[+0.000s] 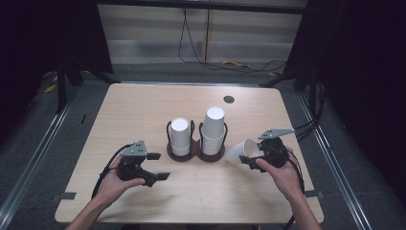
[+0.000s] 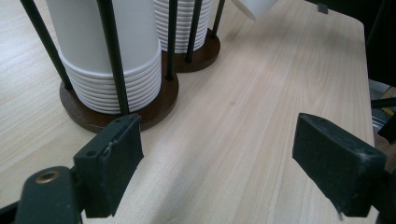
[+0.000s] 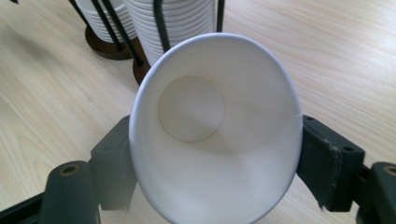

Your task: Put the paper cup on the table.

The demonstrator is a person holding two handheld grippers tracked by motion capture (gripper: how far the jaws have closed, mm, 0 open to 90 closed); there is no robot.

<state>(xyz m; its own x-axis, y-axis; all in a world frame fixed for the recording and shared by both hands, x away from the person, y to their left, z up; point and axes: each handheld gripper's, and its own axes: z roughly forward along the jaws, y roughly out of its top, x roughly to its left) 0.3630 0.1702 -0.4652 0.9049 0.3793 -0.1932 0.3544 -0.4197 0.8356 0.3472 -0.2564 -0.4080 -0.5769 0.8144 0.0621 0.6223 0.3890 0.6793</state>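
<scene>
Two stacks of white paper cups stand in a black wire double holder (image 1: 195,152) near the middle of the table (image 1: 143,105) in the high view, each stack upside down on its own round brown base. The left stack (image 1: 180,135) is the shorter, the right stack (image 1: 213,129) the taller. The right gripper (image 1: 253,154) clamps a single paper cup (image 1: 240,151) just to the right of the taller stack. The cup lies on its side, slightly tilted, its long axis running roughly across the table: bottom toward the holder, mouth toward the hand. The right hand is plainly the nearer to the stacks. To join the taller stack, I judge the cup would have to be turned mouth-down and lifted above the stack's top. The left gripper (image 1: 158,166) sits low at the front left, well apart from the holder, jaws spread and holding nothing.

From the left gripper view, the two black jaws stand wide with bare table between them. The shorter stack (image 2: 112,56) rises just ahead at left inside its wire posts, nested rims showing at the bottom; the taller stack (image 2: 182,23) is behind it. An edge of the held cup (image 2: 254,7) shows at the top.

From the right gripper view, the cup (image 3: 215,126) faces the camera, open and empty, its rim pressed slightly oval between the two jaws. Both stacks in their holder (image 3: 159,28) lie beyond it.
</scene>
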